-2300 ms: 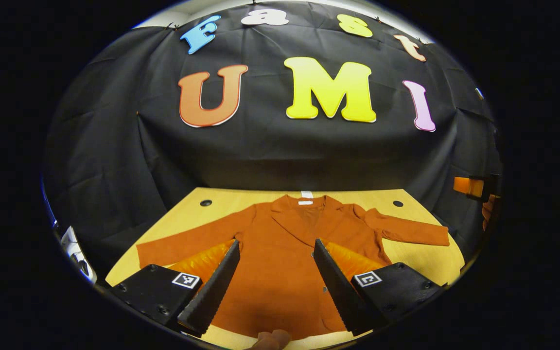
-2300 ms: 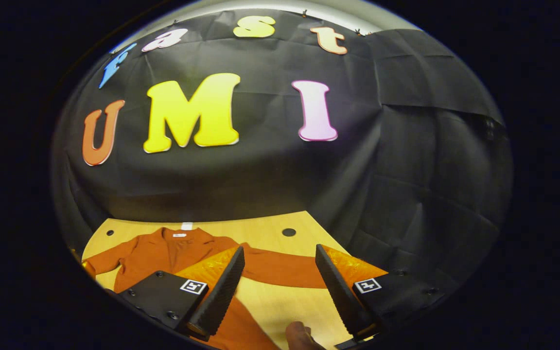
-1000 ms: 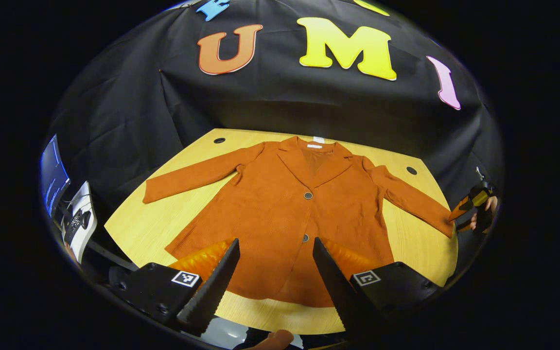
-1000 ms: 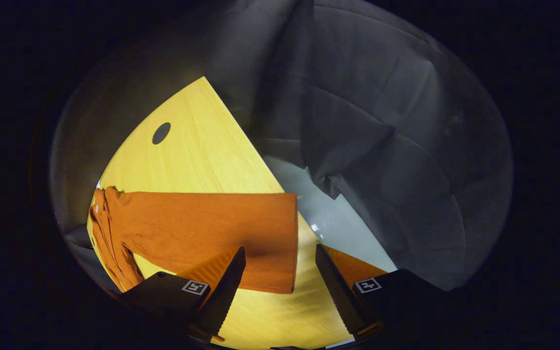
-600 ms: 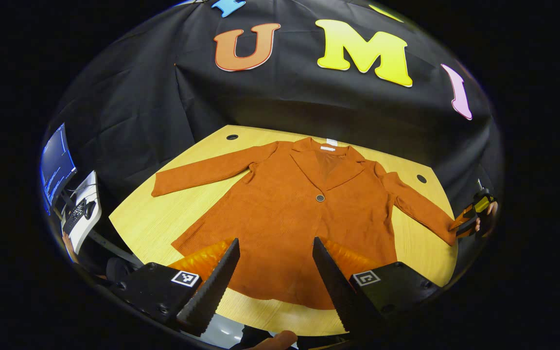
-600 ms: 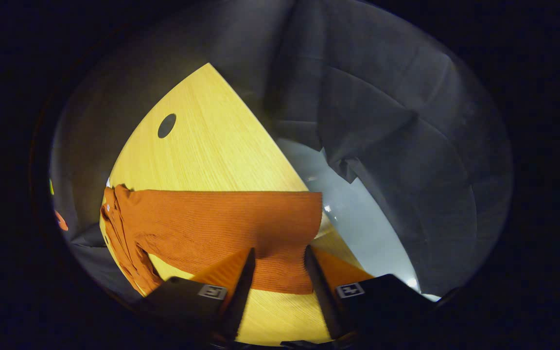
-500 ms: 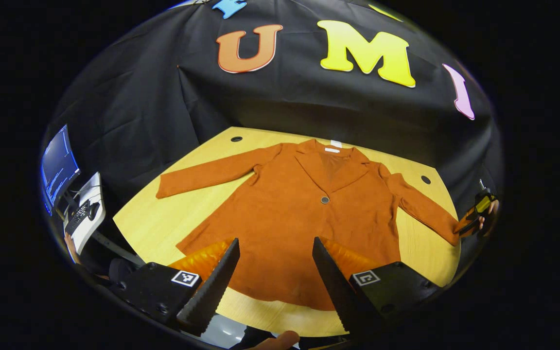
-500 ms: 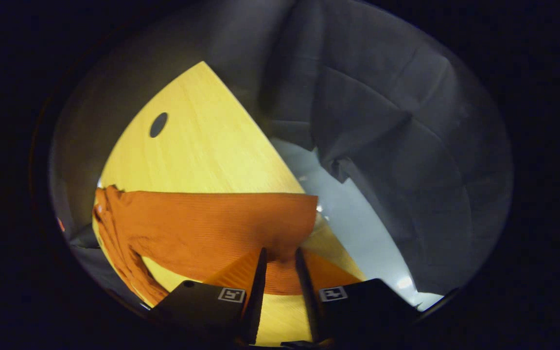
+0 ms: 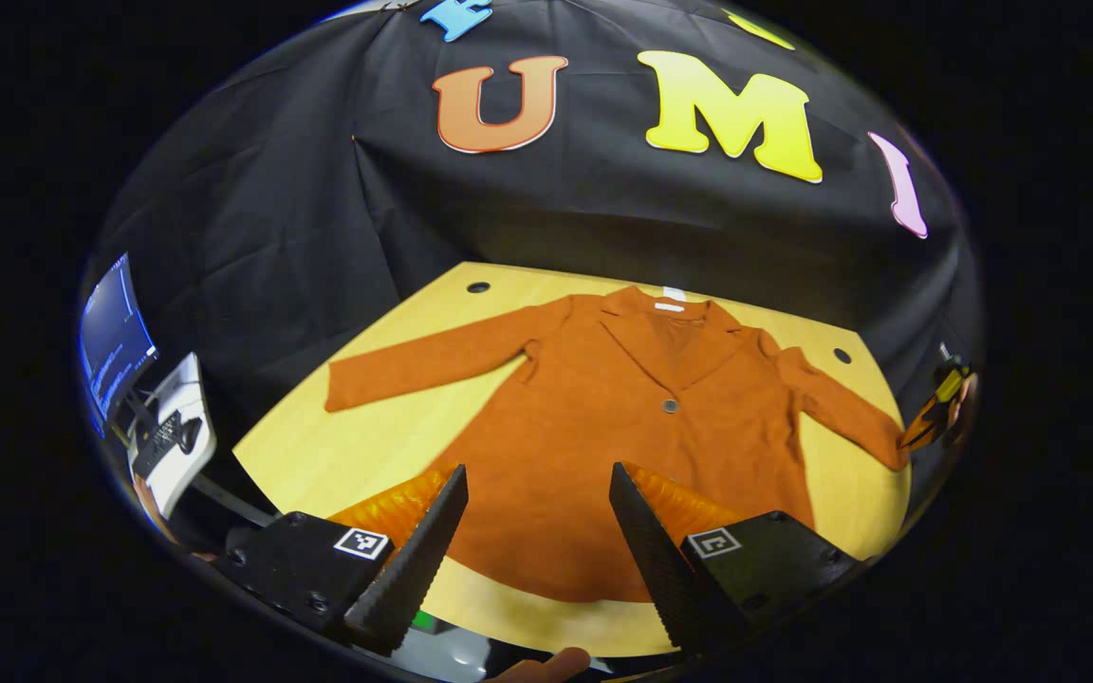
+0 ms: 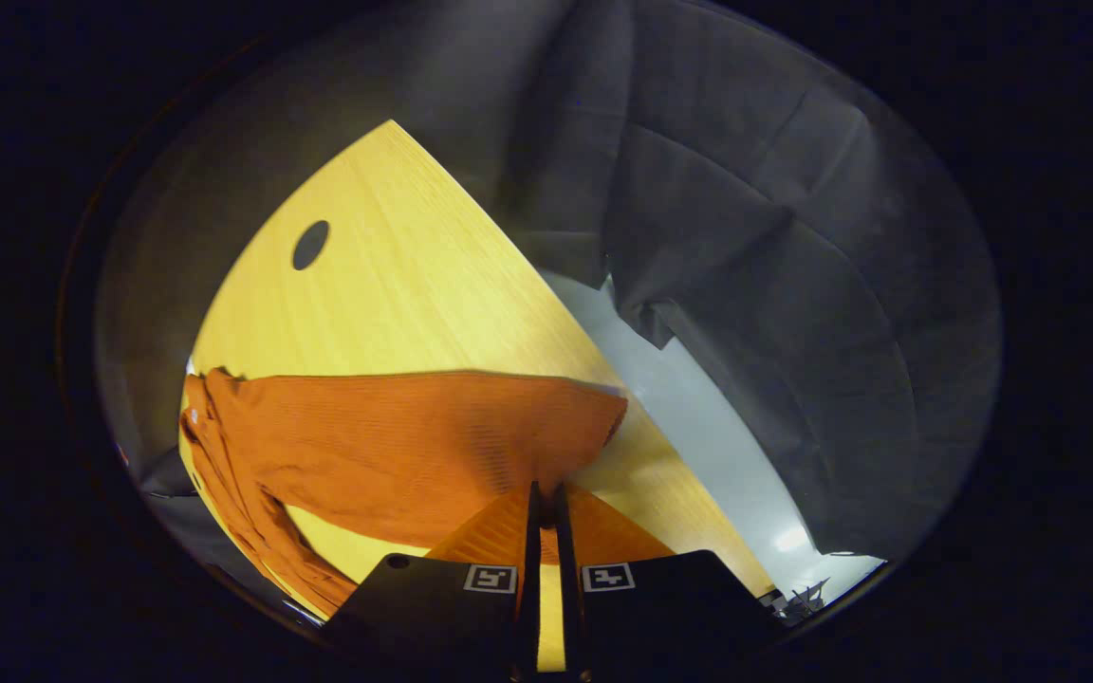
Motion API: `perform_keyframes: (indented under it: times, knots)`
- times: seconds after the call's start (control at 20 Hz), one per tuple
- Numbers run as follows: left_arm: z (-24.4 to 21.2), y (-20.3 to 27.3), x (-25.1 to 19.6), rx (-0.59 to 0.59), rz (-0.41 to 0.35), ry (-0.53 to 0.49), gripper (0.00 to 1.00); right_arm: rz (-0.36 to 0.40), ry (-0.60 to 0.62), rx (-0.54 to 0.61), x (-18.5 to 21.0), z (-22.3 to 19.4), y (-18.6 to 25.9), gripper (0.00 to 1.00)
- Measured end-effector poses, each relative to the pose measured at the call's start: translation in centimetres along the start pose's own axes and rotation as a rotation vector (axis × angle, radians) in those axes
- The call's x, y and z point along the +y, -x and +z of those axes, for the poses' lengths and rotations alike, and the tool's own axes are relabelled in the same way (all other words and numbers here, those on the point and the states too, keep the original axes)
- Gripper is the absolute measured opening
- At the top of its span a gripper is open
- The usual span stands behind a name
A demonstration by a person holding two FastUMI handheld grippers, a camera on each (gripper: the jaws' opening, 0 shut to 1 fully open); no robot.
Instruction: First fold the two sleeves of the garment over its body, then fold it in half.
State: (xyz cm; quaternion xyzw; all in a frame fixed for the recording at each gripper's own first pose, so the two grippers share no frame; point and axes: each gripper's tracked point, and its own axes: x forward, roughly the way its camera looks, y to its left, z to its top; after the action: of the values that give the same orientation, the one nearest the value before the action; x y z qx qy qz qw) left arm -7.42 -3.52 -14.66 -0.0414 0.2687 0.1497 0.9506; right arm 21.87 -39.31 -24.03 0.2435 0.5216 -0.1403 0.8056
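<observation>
On the wooden worktop (image 9: pixel 338 455) a rust-orange jacket (image 9: pixel 603 455) lay flat and face up with both sleeves spread, its right sleeve's cuff (image 10: pixel 546 446) pinched between the nearly closed fingers of the right gripper (image 10: pixel 546 507), while the left gripper (image 9: pixel 537 531) hovered with fingers wide above the hem.

Even overhead light falls on the table (image 9: pixel 338 455) in the left gripper view, sharp but strongly bowed at the edges. The right gripper view is dimmer, its table (image 10: pixel 395 275) bright, the wall murky, with glare on the floor (image 10: pixel 698 427).
</observation>
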Motion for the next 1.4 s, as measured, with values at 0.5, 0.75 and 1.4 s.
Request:
perform_keyframes:
  times: [0.5, 0.75, 1.4]
  knots:
    - [-0.8, -3.2, 4.5, 0.015, -0.13, -0.012, 0.98, 0.018, 0.111, -0.154, 10.1, -1.3, 9.1, 0.03]
    - [-1.4, -4.7, 7.9, 0.008, -0.154, -0.035, 0.98, 0.074, 0.233, -0.175, 21.5, -5.1, 12.2, 0.03]
    - [-5.1, -7.7, 17.8, 0.06, -0.141, 0.05, 0.98, 0.195, 0.572, -0.088, 51.7, -24.9, 9.6, 0.03]
